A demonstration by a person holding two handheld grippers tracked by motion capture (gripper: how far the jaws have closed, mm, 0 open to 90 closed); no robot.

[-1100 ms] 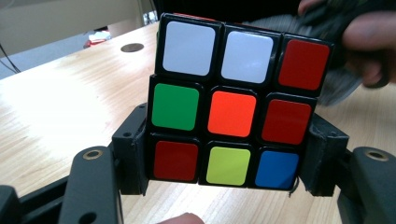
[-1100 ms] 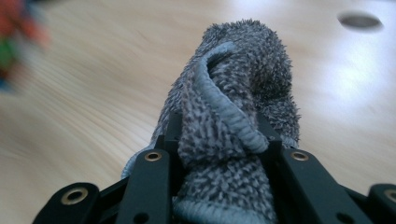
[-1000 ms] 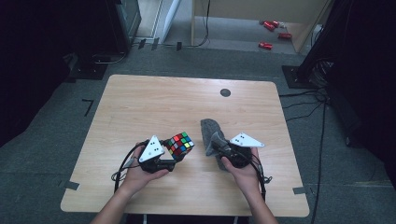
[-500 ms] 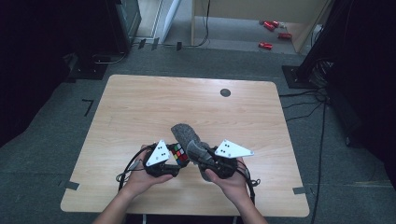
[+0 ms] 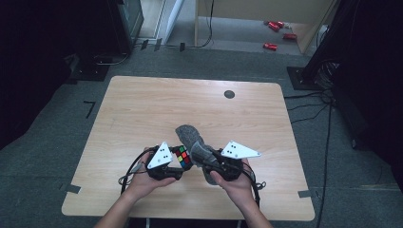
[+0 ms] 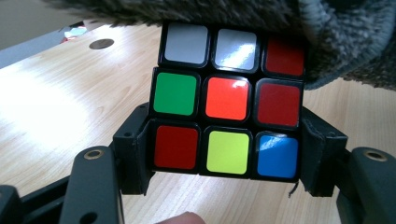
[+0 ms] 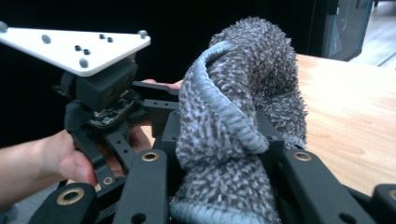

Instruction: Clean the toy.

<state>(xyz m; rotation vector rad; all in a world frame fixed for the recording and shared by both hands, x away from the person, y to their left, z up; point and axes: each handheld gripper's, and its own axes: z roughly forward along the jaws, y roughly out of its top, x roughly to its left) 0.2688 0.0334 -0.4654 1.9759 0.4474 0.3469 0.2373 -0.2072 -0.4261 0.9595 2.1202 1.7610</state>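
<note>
1. Table (image 5: 142, 109): bare, work kept at near edge.
2. Cloth (image 5: 195, 142): bunched, clenched in right gripper (image 5: 216, 166), draped against cube, likely for wiping.
3. Cube (image 5: 181, 156): clamped by left gripper (image 5: 177, 164), held off table, steadied.

Both forearms come in from the near edge of the bench (image 5: 142, 109), hands side by side and close together. The left hand (image 5: 145, 183) wraps its tool's body from below; the left tool (image 5: 183, 159) is clamped on the cube (image 6: 226, 109), jaws pressing its two sides. The right hand (image 5: 235, 185) grips likewise, and the right tool (image 5: 202, 154) pinches the cloth (image 7: 243, 126) (bunched between the jaws), angled toward the left one.
</note>
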